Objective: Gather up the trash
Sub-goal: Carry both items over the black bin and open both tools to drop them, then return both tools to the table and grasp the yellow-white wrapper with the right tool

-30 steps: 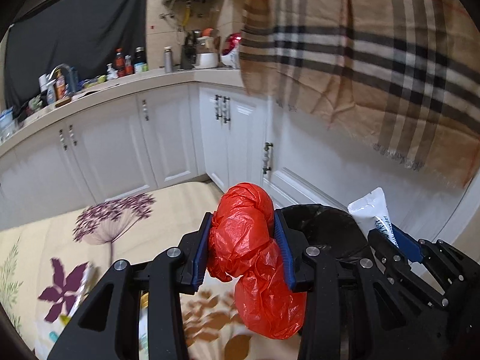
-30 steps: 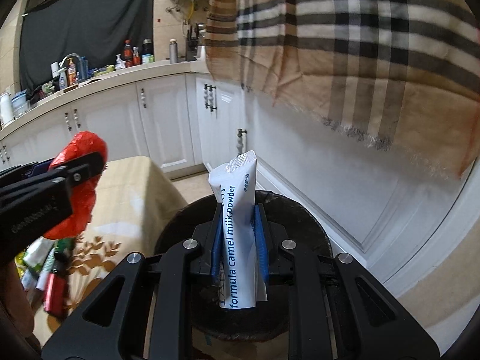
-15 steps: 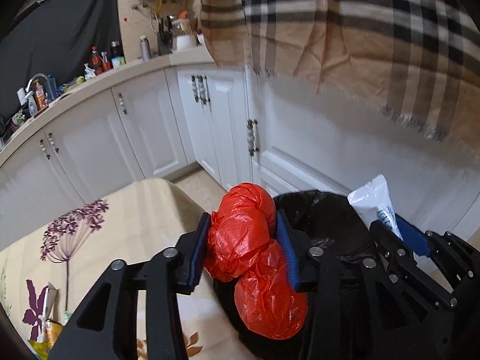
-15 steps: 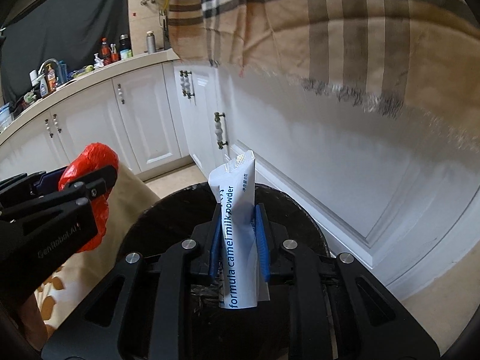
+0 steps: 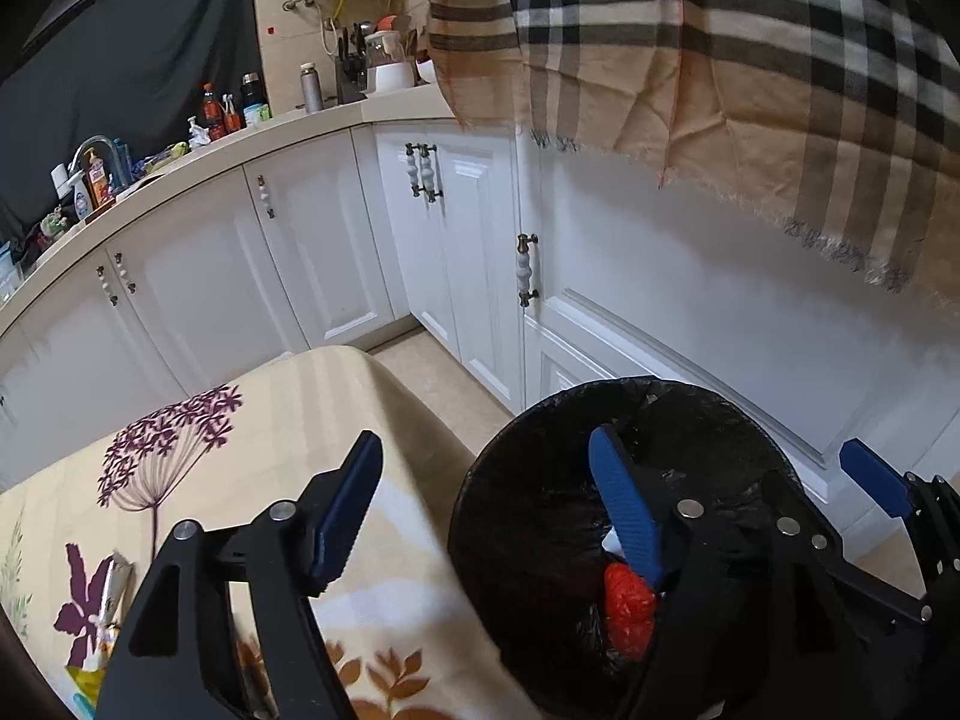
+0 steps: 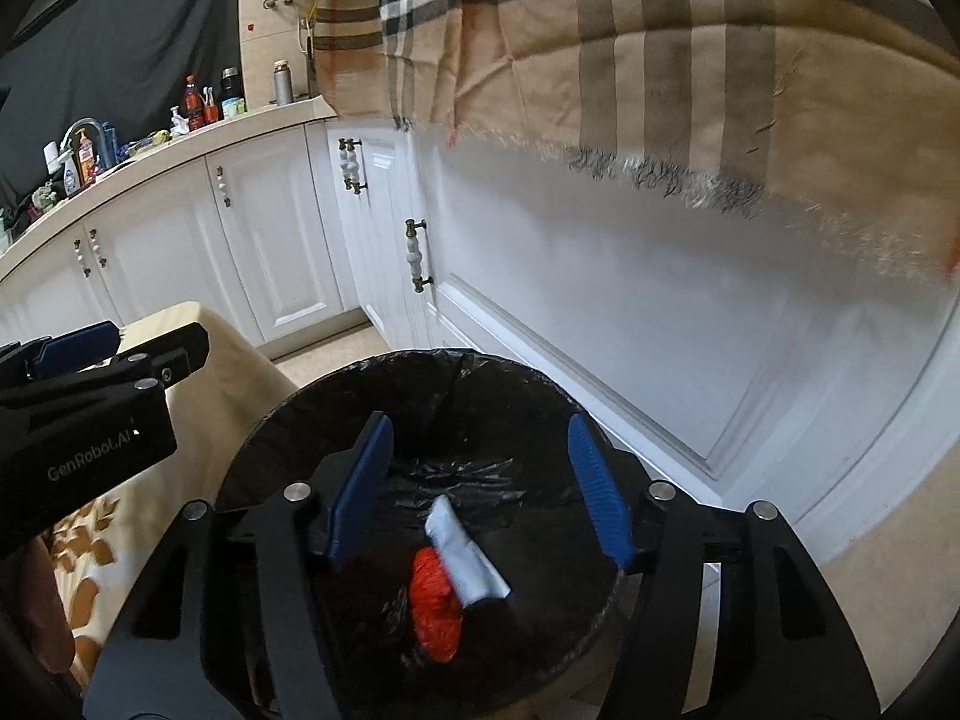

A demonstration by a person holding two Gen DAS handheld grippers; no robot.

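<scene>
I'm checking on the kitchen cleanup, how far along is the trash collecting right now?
Done: the red plastic bag and the white powder sachet lie inside the black bin. In hand: nothing; the left hand-held gripper and right hand-held gripper have just been opening and hold nothing. Left: wrappers remain on the floral tablecloth.

bin liner (image 6: 480,384) black | bag (image 6: 435,600) red | sachet (image 6: 465,552) white | tablecloth (image 5: 288,420) cream, purple flowers | scarf (image 5: 720,60) tan check
</scene>
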